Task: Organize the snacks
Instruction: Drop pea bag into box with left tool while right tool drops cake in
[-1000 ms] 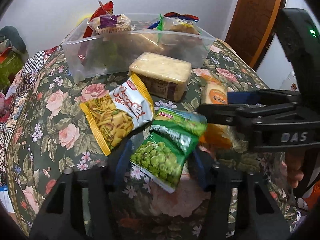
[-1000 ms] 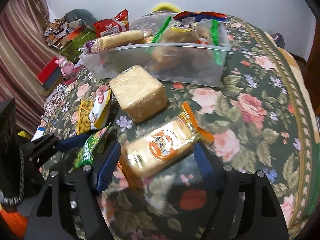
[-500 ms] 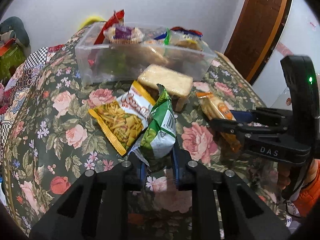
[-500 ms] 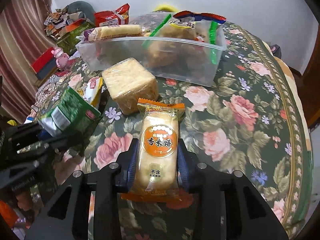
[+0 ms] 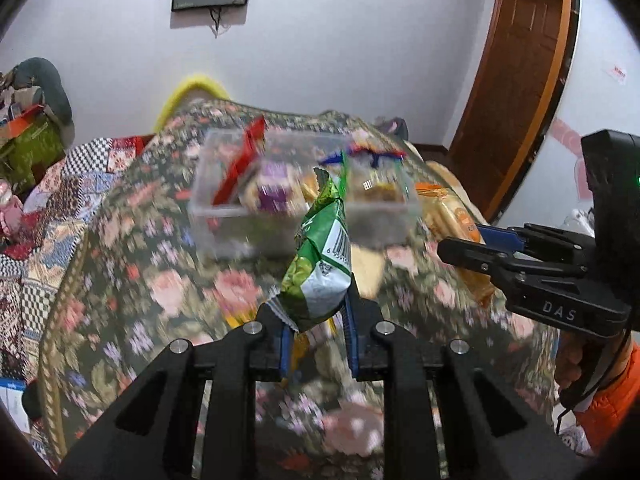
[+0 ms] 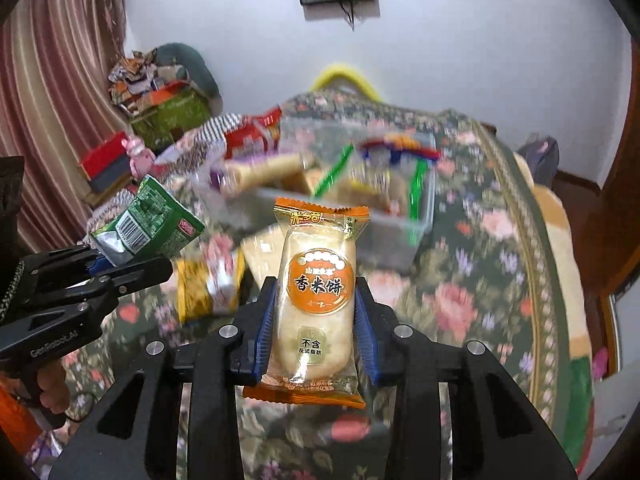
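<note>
Green packet (image 5: 320, 268) clamped in left gripper (image 5: 316, 336)

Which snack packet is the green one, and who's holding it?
The green pea packet, pinched in the left gripper. The right gripper holds an orange rice cracker packet instead.

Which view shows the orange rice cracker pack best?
The right wrist view: the orange rice cracker pack stands front-on and sharp between the right gripper jaws, label readable. The left wrist view catches it only edge-on, at the right, partly hidden behind that gripper.
</note>
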`<state>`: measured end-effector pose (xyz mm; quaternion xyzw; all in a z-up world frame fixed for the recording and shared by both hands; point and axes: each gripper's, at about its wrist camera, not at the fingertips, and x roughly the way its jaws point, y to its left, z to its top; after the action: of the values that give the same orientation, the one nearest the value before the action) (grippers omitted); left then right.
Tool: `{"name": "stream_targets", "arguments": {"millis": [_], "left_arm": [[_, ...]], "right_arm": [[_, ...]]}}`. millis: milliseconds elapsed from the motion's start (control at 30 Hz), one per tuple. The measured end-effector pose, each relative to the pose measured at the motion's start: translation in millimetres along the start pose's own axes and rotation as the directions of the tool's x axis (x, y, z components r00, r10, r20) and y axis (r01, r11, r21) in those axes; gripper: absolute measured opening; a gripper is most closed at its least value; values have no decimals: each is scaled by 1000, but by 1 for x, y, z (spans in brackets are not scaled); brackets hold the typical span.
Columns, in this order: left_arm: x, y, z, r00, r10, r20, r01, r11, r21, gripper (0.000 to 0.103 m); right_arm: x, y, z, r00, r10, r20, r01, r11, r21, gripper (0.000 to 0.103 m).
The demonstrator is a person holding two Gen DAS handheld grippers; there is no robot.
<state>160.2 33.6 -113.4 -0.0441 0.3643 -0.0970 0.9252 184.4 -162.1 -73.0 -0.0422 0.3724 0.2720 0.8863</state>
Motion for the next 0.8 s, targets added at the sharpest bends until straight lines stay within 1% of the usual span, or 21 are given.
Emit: {"name": "stream_targets", "arguments": {"millis": [233, 433, 633, 800], "left_arm": [[4, 19, 41, 996, 58, 65, -57, 998, -4, 21], [22, 34, 70, 990, 115, 79, -117, 993, 21, 21], [52, 52, 89, 985, 157, 65, -158, 987, 18, 21], [77, 65, 99, 983, 180, 42, -180, 984, -8, 21]], "right_arm": [[9, 6, 38, 999, -4, 51, 5, 1000, -9, 33], [31, 8, 68, 998, -11, 67, 12, 1000, -9, 33], [63, 9, 90, 999, -17, 44, 18, 1000, -7, 33], [95, 5, 103, 1000, -10, 4, 10, 1000, 28, 33]]}}
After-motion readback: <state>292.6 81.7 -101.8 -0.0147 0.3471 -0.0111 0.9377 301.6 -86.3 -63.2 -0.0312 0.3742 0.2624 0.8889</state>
